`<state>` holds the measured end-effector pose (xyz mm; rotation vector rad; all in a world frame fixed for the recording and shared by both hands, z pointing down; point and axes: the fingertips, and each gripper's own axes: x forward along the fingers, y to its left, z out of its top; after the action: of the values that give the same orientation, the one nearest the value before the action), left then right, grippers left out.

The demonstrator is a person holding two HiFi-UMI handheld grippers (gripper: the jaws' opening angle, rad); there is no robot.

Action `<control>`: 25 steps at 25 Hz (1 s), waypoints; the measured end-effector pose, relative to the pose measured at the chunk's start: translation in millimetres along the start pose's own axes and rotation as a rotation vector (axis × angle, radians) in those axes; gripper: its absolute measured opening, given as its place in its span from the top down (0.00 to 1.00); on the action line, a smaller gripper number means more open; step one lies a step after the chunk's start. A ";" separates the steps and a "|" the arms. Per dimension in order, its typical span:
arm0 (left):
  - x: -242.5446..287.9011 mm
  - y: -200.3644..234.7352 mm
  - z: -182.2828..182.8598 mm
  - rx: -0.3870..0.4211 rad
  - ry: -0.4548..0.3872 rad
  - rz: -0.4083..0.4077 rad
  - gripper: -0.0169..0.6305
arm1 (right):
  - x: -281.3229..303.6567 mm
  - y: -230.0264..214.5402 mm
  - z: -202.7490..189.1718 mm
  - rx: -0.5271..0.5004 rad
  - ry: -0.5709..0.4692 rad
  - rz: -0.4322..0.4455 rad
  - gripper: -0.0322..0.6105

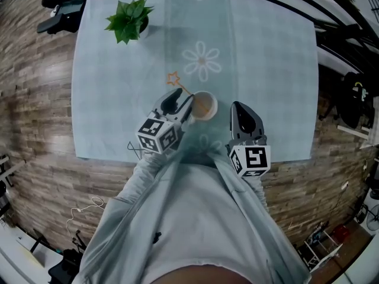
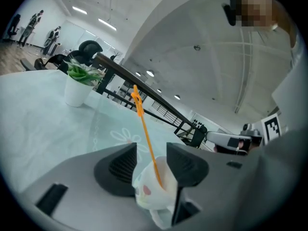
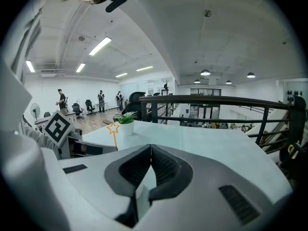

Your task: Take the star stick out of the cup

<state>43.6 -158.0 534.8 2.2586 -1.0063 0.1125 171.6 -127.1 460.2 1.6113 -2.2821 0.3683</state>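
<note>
Your left gripper [image 2: 151, 153] pinches the cup [image 2: 150, 192] at the counter's [image 1: 266, 52] near side, with the star stick [image 2: 144, 134] leaning out of it. Your right gripper [image 3: 150, 150] has its jaws pressed together, empty. Reach in like that and you risk knocking the stick aside. Squeeze harder and you may crumple the cup.

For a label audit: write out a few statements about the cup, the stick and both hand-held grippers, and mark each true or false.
1. The star stick stands in the cup. True.
2. The left hand-held gripper is clamped on the cup. True.
3. The right hand-held gripper holds the stick. False: its jaws are together on nothing.
4. The potted plant lies tipped over beside the cup. False: it stands upright near the far left corner of the table.
</note>
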 end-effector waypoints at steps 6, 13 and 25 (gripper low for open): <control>8.6 3.3 -6.2 -0.025 0.020 -0.024 0.68 | 4.8 0.7 -4.2 0.014 0.013 -0.006 0.93; 12.2 6.1 1.1 -0.027 0.002 -0.027 0.72 | 12.4 4.5 -1.2 0.016 0.011 -0.004 0.93; 9.4 3.7 1.0 -0.055 -0.001 -0.051 0.85 | 15.5 7.9 -0.1 0.012 0.016 -0.004 0.93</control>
<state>47.5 -166.4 539.0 2.2328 -0.9407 0.0609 159.4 -137.8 466.4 1.6123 -2.2687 0.3933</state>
